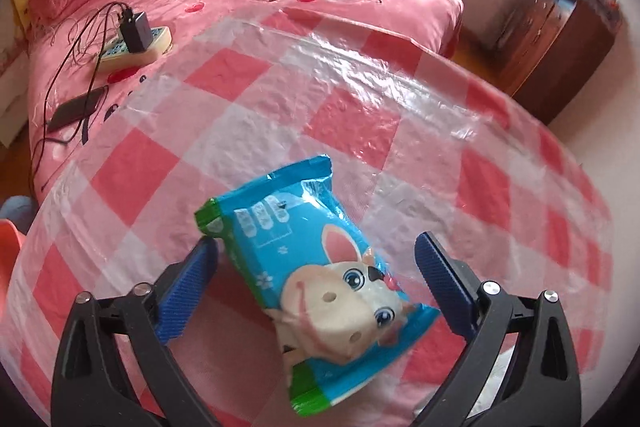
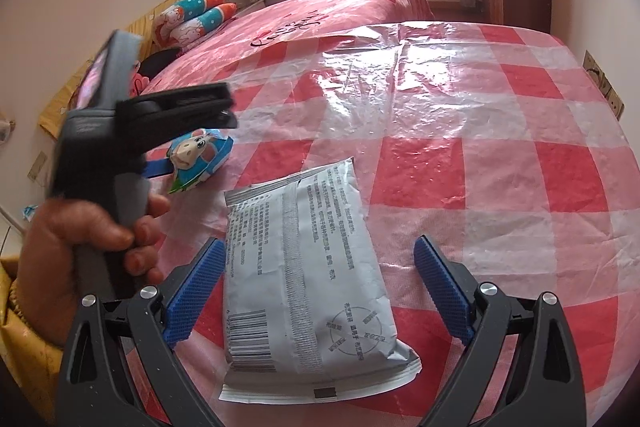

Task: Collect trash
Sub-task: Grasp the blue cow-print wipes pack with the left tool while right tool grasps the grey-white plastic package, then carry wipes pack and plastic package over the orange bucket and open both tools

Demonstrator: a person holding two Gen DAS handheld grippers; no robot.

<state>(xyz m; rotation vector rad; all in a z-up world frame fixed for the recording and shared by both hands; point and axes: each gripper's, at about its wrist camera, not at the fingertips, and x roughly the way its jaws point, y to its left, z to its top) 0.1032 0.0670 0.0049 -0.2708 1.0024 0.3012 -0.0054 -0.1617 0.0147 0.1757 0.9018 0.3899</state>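
Blue ribbed fingertips frame both views, and both packets lie right between them. Under the left gripper sits the blue snack packet with the cartoon animal face, lying on the checked plastic tablecloth. Its fingers are spread wide; the left pad is at the packet's edge, maybe just touching it, while the other stands clear. Nothing is clamped.

Over to the right gripper: fingers wide apart too, straddling the silver-grey packet, which lies printed-back-up and flat on the cloth. The near pad looks very close to its side, but I can't tell whether it touches.

The right view also catches the person's hand on the left gripper's handle, with the blue packet just beyond.

Progress, by my reading: early. Both wrappers are still on the table and neither is gripped or lifted. No bin or bag shows in either view, so where they go is unknown. Closing on each packet is what's left first.
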